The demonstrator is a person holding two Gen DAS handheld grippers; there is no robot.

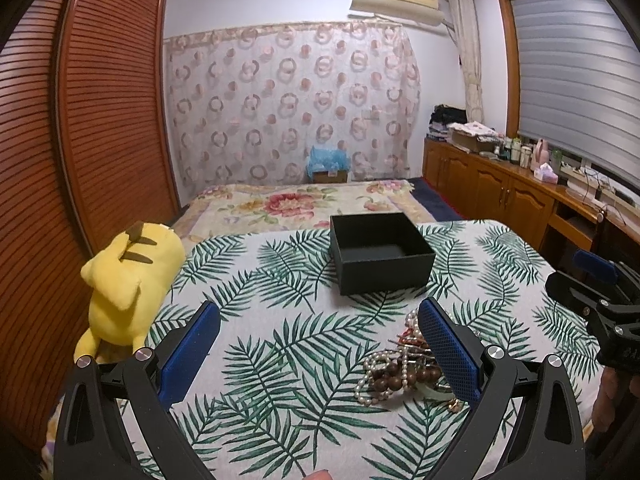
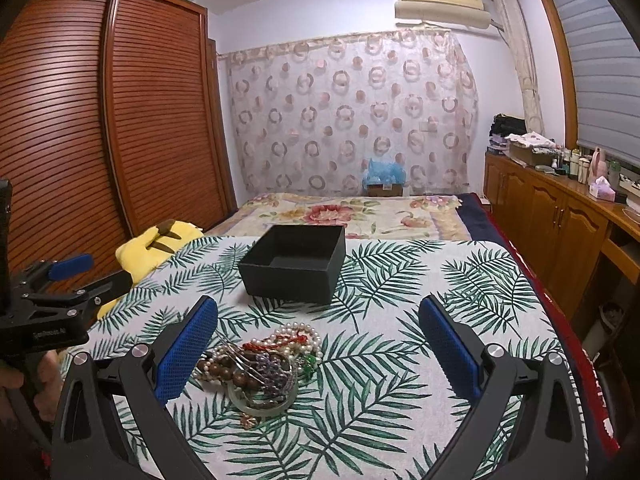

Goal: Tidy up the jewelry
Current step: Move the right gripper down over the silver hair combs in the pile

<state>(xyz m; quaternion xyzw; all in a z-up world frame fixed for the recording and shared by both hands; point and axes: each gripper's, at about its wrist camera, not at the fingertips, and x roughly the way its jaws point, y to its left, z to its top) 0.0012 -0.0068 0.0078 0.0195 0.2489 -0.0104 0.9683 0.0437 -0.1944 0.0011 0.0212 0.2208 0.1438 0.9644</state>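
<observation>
Well, both tongs (image 1: 318,328) (image 2: 318,326) wide apart, empty.

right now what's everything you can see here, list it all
jewelry pile: 1 tangle, pearl strands, brown wooden beads, pale green bangle, red bits; on leaf-print cloth, near side
box: 1, black, open, looks empty; on cloth beyond the pile
leaf-print cloth: 1, white and green; covers the surface
plush toy: 1, yellow; cloth's left edge
floral blanket: 1; on bed behind
wardrobe: 1, brown, slatted; left
air conditioner: 1, cream; high on wall
left gripper: open, blue pads
right gripper: open, blue pads
</observation>
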